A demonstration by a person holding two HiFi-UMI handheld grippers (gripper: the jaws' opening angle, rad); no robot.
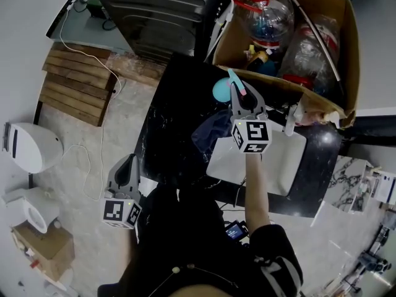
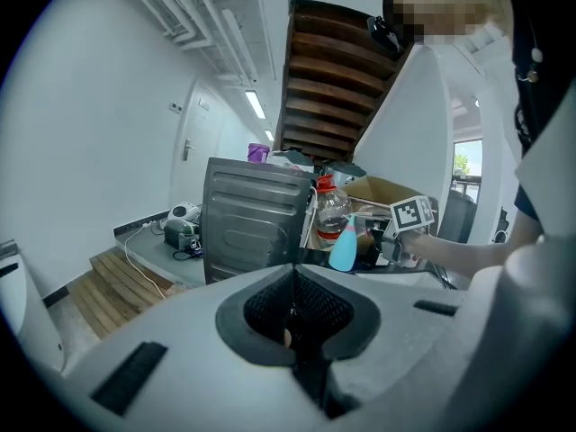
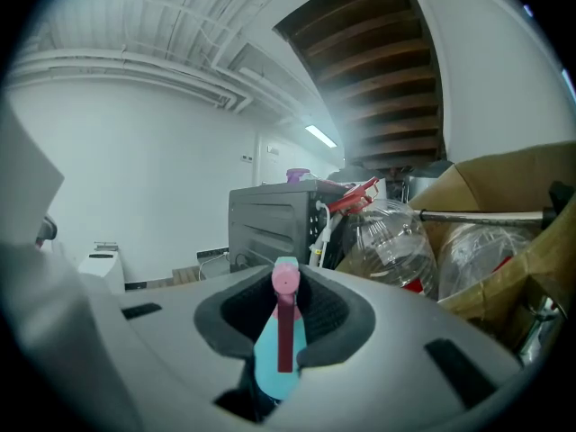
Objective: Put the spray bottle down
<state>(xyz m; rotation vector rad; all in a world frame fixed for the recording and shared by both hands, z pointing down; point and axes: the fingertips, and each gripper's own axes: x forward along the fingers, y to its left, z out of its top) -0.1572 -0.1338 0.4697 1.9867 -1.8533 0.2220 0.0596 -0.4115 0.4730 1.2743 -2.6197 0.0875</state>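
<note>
The spray bottle (image 1: 221, 90) has a light-blue body and a pink trigger head. It hangs over the far part of the black counter (image 1: 176, 113), in front of the cardboard box. My right gripper (image 1: 240, 94) is shut on its neck. In the right gripper view the bottle (image 3: 279, 354) stands upright between the pads, with its pink nozzle (image 3: 285, 280) on top. My left gripper (image 1: 129, 161) is low at the counter's near left side. Its jaws (image 2: 293, 309) are shut with nothing in them. From there the bottle (image 2: 344, 248) shows far off.
An open cardboard box (image 1: 343, 36) with big plastic bottles stands behind the counter. A dark grey metal cabinet (image 1: 154, 11) is at the back left. A blue cloth (image 1: 210, 132) lies beside a white sink (image 1: 291, 159). A wooden pallet (image 1: 74, 82) lies on the floor.
</note>
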